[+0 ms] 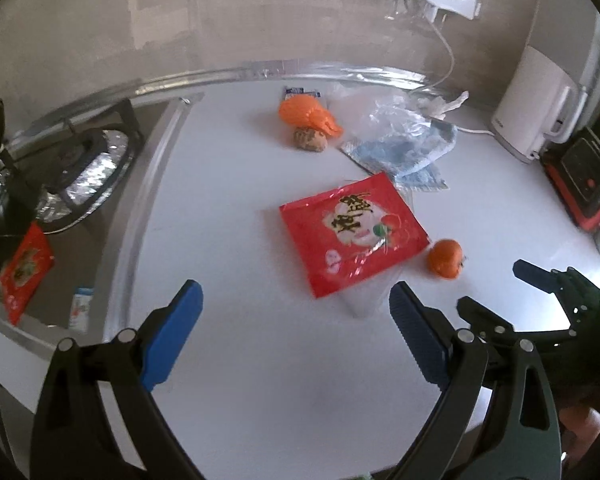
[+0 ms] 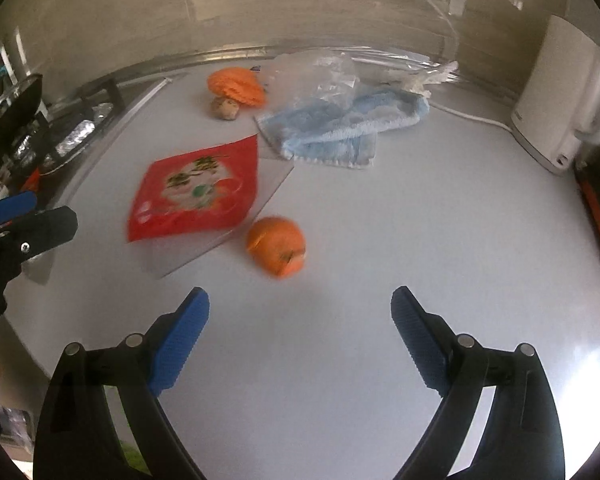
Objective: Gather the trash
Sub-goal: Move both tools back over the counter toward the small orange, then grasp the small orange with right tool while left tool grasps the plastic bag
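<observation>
Left wrist view: the left gripper (image 1: 296, 304) is hovering over the white surface (image 1: 260, 380), its blue fingers (image 1: 414, 332) spread wide and holding nothing. The red wrapper (image 1: 352, 236) is lying flat at frame centre on a clear sheet. An orange (image 1: 445, 258) is sitting just right of the wrapper. At upper centre an orange peel (image 1: 310, 114) is resting beside a brown lump (image 1: 310, 140), and at upper right a clear bag (image 1: 384, 116) is lying against a blue cloth (image 1: 412, 152). A kettle (image 1: 536, 112) is standing at far right.

Right wrist view: the right gripper (image 2: 300, 312) is likewise hanging wide and empty, with the orange (image 2: 276, 246) just above the gap between its fingers and the wrapper (image 2: 196, 188) at centre left. The left gripper (image 2: 28, 216) is entering from the left edge.

Risks, as judged from here: the flat wrapper is offering little edge, so closing fingers could skid over it or drag the sheet along; the orange could roll away if nudged off-centre; and the two grippers, both aiming at the same cluster, could collide.
</observation>
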Tool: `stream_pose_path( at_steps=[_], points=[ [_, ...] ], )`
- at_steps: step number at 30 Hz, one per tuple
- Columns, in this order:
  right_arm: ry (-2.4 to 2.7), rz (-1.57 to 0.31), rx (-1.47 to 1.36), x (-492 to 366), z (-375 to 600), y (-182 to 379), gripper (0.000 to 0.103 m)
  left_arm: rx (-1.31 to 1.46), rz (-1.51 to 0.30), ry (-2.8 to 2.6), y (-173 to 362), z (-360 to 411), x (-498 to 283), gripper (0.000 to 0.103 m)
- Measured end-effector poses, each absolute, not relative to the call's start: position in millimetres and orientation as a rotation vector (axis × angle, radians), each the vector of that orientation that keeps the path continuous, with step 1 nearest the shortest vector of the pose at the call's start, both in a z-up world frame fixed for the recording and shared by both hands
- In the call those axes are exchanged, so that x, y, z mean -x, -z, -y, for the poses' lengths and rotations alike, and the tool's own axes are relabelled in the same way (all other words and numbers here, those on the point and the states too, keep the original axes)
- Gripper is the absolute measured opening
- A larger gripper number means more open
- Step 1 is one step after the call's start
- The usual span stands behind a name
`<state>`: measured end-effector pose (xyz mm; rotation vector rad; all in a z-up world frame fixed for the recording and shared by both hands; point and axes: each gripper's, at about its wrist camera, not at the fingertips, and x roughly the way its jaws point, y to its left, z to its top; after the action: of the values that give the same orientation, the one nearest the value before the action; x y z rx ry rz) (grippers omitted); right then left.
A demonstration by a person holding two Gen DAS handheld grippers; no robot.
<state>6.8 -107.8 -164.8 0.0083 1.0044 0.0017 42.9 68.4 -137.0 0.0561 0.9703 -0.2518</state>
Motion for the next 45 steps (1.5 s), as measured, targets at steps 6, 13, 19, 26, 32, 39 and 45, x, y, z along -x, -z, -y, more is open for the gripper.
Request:
stream_pose_path(
  at_steps=[6, 13, 19, 26, 32, 39, 45],
  points=[
    [-0.047, -1.003, -0.01, -32, 118, 181, 0.092, -0.07, -0.998, 0.245, 153, -48, -62, 0.09],
    [-0.135, -1.01, -0.033, -39, 123, 187, 0.037, -0.06, -1.032, 0.255, 165, -36, -74, 0.09],
    [-0.163, -1.016, -0.129, -36, 138, 183, 0.028, -0.042, -1.026, 0.257, 161, -25, -84, 0.094],
    [-0.14, -0.99, -0.192, -27, 166, 168, 0.028, -0.07, -0.945, 0.302, 135, 19, -128, 0.094],
    [-0.121, -0.982, -0.208, -25, 184, 164, 0.028, -0.095, -0.949, 0.296, 143, 69, -192, 0.094],
    [-0.103, -0.99, -0.245, -18, 205, 168, 0.028, -0.141, -1.06, 0.225, 180, 104, -246, 0.03],
    [-0.083, -0.973, -0.242, -14, 203, 162, 0.028, -0.134, -1.032, 0.258, 171, 96, -226, 0.007]
  ],
)
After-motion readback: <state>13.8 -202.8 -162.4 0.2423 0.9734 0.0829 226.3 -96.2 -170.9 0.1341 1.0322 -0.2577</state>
